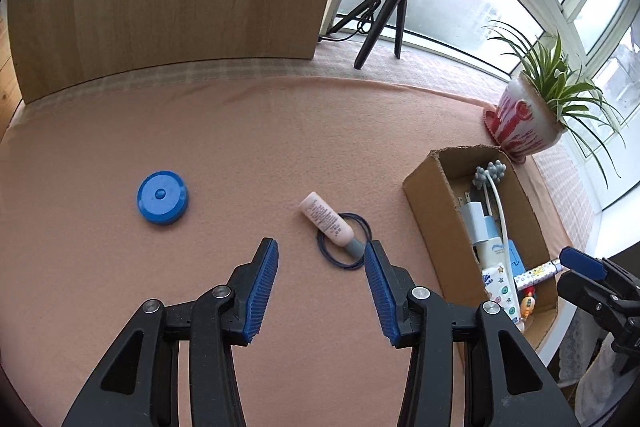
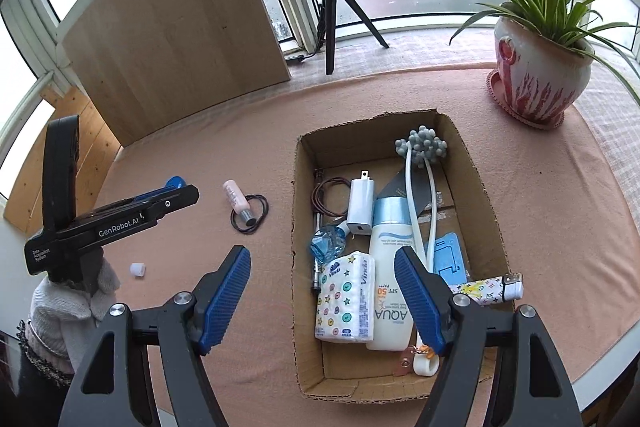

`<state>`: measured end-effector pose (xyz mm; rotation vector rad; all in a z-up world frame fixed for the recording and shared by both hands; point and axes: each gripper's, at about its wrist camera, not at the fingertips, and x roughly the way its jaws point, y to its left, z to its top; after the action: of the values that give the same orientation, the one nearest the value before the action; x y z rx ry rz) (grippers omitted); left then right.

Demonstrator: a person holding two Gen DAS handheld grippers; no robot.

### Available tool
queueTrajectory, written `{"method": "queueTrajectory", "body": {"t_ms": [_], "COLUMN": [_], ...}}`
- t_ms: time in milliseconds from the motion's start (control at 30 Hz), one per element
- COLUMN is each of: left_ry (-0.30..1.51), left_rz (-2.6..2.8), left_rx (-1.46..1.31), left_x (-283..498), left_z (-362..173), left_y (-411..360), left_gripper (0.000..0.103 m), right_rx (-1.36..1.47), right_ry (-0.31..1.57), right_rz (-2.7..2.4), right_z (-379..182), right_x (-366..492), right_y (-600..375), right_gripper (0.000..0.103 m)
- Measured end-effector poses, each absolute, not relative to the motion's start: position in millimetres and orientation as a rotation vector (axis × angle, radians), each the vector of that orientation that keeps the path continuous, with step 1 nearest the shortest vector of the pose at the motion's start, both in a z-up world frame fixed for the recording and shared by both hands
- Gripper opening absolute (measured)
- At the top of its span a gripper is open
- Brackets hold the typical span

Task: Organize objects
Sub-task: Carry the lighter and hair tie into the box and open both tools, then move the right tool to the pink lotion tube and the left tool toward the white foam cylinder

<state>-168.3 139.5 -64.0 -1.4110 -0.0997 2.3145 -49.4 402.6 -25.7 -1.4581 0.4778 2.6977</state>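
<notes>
Your left gripper (image 1: pixel 320 263), fingers apart and empty, is nearest the pink tube (image 1: pixel 326 221) mid-table; its long axis runs diagonally, grey cap toward the right finger; right gripper (image 2: pixel 322 277) gapes empty over the cardboard box (image 2: pixel 476 163).

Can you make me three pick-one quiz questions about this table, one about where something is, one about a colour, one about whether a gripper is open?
1. Where does the pink tube lie?
A. in the box
B. on the dark hair ties
C. under the plant

2. What colour is the round lid?
A. blue
B. red
C. green

3. How is the right gripper?
A. shut on tissues
B. shut, empty
C. open, empty

Answers: 1 B, the tube rests across the ties on the cloth. 2 A, plainly blue. 3 C, its pads stand apart above the cardboard box.
</notes>
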Motion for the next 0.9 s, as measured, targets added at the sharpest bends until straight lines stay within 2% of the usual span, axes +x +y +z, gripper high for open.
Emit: {"method": "queueTrajectory", "body": {"t_ms": [433, 700, 900], "left_ry": [-0.229, -0.317, -0.378], "left_rz": [2.433, 2.507, 2.527], "left_rx": [-1.543, -1.575, -1.604], "left_x": [-130.5, -93.0, -64.4], "left_z": [-87.1, -97.4, -109.7], "left_y": [6.7, -29.0, -43.2], "left_gripper": [0.048, 0.048, 0.048], "right_rx": [-1.632, -1.682, -1.763], "right_ry": [0.311, 0.179, -0.009], "right_rz": [2.811, 2.836, 2.734], "right_z": [-38.5, -57.9, -86.9], "right_x": [-116.8, -145.6, -171.6], "right_y": [316.4, 268.1, 248.7], "right_gripper": [0.071, 0.071, 0.071]}}
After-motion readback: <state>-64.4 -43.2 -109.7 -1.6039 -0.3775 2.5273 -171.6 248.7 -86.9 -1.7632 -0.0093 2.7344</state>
